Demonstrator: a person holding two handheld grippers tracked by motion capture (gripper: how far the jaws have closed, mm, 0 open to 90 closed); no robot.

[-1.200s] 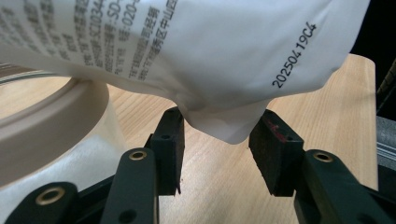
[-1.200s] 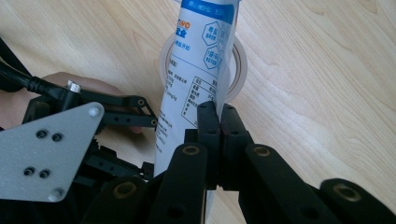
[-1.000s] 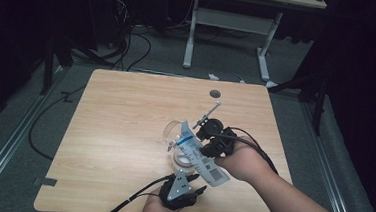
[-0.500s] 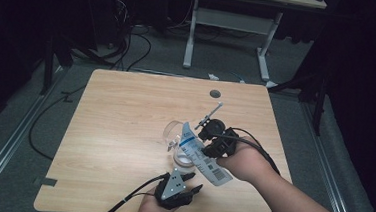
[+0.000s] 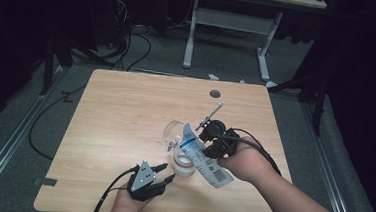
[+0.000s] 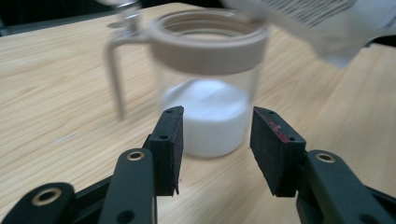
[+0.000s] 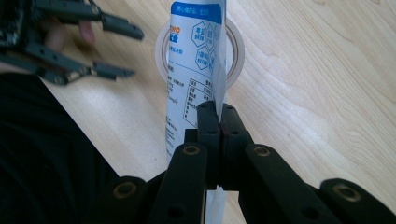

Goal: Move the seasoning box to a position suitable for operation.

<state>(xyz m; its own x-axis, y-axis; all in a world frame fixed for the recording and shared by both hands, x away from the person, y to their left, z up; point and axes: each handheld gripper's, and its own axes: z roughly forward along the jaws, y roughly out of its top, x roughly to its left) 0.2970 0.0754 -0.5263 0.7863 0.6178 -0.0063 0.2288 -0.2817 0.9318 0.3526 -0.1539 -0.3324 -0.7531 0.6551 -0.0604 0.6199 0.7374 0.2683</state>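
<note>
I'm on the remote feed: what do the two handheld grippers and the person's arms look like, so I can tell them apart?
Both are black, two-jaw tools with jointed link arms and rivet holes. The left gripper carries a grey three-cornered plate on top and flat black rectangular pads, one with reddish smears. The right gripper is bulkier, with a thin metal rod sticking out. Black cables trail from each. The forearms are bare, no sleeves visible.

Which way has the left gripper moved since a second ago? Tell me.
Yes. The left gripper has drawn back from the jar, toward the table's near edge and leftward in the high view.
</note>
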